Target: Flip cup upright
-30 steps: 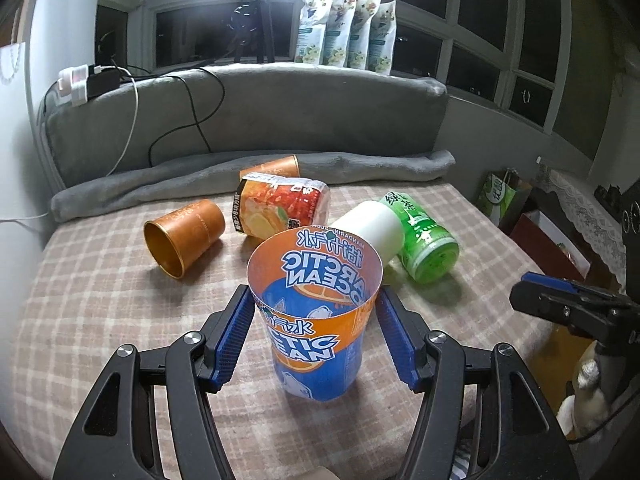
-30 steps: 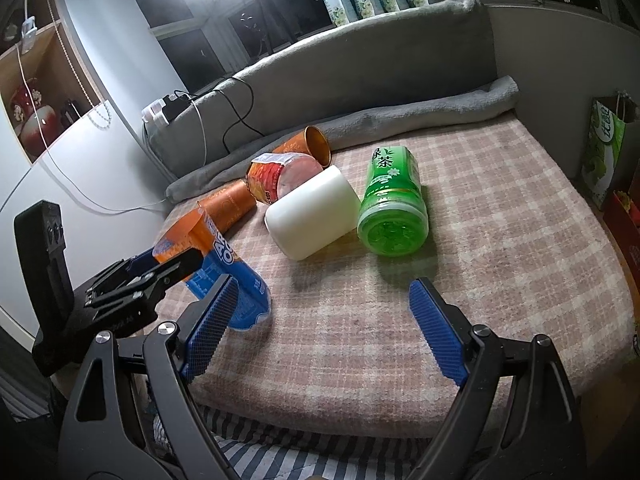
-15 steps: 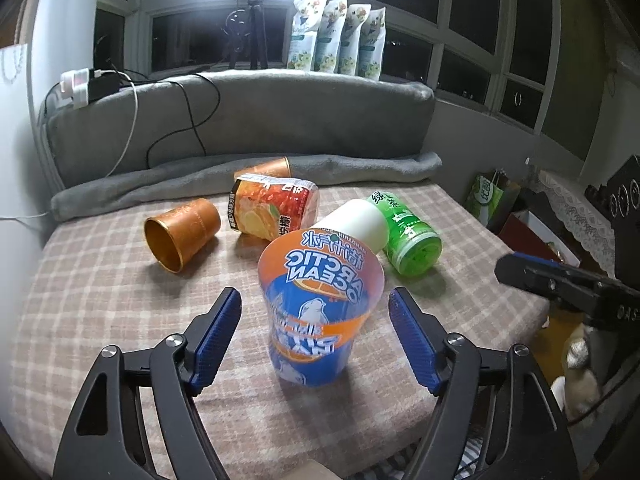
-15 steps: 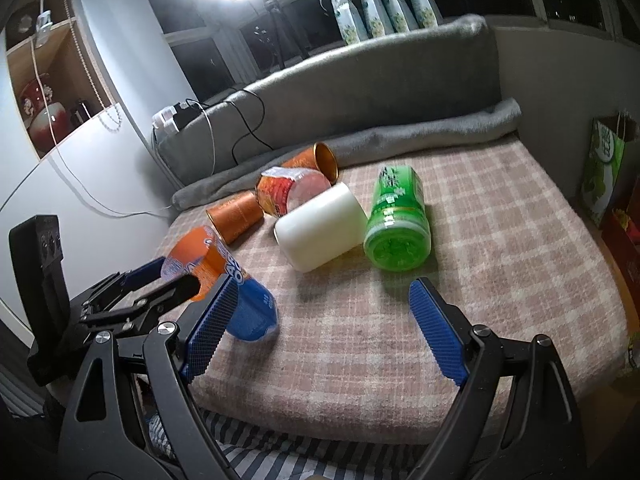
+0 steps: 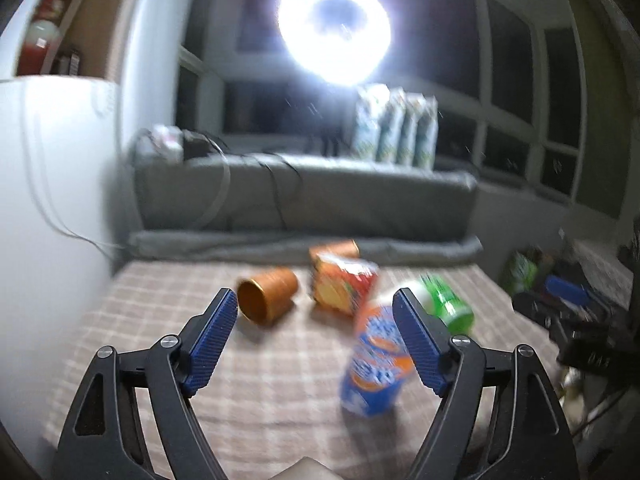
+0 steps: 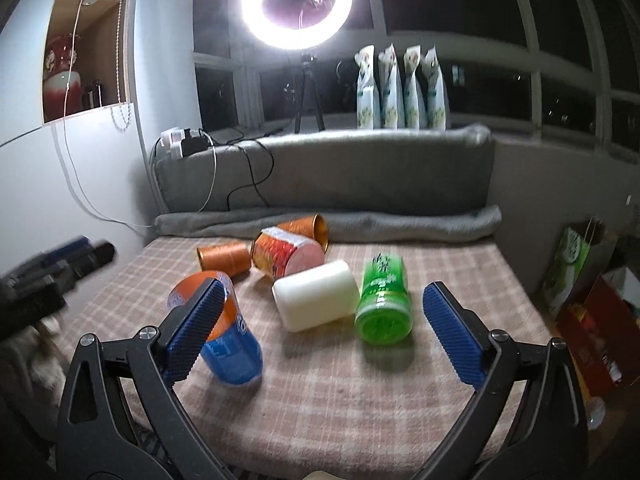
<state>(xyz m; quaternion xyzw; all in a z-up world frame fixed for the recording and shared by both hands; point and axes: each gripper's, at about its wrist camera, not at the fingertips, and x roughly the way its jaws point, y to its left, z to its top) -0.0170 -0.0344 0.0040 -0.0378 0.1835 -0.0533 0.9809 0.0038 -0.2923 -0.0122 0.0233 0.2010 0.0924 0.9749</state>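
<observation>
The blue and orange Arctic Ocean cup (image 5: 374, 364) stands upright with its mouth up on the plaid cloth, near the front edge; it also shows in the right wrist view (image 6: 224, 336). My left gripper (image 5: 316, 340) is open and empty, pulled back above and left of the cup. My right gripper (image 6: 324, 330) is open and empty, in front of the lying cups.
An orange cup (image 6: 224, 256), a printed orange cup (image 6: 286, 256), a white cup (image 6: 316, 300) and a green cup (image 6: 384, 300) lie on their sides on the plaid surface (image 6: 460, 264). A grey cushion (image 6: 328, 184) backs it. A ring light (image 6: 298, 4) glares behind.
My left gripper has let go of the Arctic Ocean cup, opened and drawn back up and to the left. The cup stays standing. My right gripper has risen and tilted up a little.
</observation>
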